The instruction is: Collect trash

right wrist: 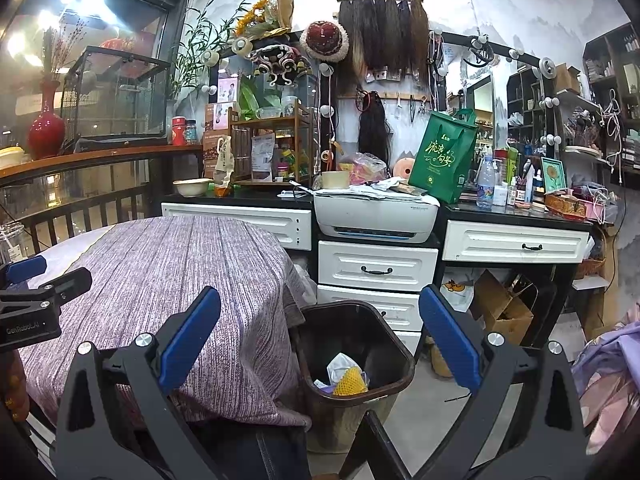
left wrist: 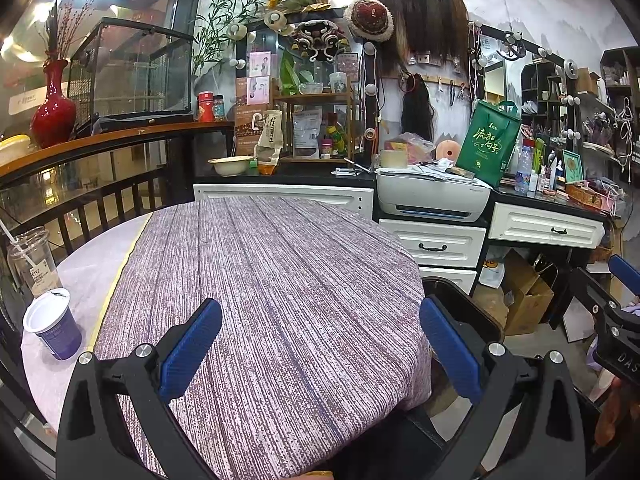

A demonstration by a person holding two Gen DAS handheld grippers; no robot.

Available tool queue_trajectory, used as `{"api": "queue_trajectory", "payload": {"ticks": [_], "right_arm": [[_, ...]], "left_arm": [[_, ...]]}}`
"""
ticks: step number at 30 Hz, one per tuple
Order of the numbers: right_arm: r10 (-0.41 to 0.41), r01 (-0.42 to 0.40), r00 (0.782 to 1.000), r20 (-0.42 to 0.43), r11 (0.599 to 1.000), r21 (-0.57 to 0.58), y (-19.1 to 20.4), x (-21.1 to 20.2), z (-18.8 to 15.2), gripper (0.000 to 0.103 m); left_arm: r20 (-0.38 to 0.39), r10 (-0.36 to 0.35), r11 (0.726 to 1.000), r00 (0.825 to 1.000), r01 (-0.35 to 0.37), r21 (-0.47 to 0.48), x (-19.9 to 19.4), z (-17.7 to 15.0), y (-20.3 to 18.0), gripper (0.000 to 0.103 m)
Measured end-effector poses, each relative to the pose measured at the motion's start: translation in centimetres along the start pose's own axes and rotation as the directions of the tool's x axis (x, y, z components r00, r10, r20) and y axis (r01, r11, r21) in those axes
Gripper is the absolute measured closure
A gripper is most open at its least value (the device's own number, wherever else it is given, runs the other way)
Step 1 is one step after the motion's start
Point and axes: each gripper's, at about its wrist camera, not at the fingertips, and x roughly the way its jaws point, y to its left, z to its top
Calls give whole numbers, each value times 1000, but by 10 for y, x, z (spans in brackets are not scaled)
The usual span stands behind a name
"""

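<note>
Trash left on the table: a white-and-purple paper cup (left wrist: 52, 330) at the left edge, upright, and just behind it a clear plastic cup (left wrist: 30, 260) with a straw. Both stand on the bare strip beside the purple striped cloth (left wrist: 272, 300). The brown bin (right wrist: 352, 360) sits on the floor at the table's right side, already holding a white wad and something yellow.

Left tongs (left wrist: 320, 344) spread wide, empty, hovering over the cloth, cups off to their left. Right tongs (right wrist: 320, 344) also spread, empty, hanging over the bin.

Step, as I judge it: between pickups, with the bin partly filled. Next move likely calls for swinging the left tongs over to the paper cup and pinching its wall without tipping it, then carrying it across to the bin.
</note>
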Motion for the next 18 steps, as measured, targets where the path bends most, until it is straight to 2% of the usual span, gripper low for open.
{"api": "queue_trajectory", "payload": {"ticks": [18], "right_arm": [[0, 0, 1000, -3, 1000, 0, -1, 0, 0, 5]], "left_arm": [[1, 2, 1000, 1000, -2, 11, -3, 2, -2, 5]]}}
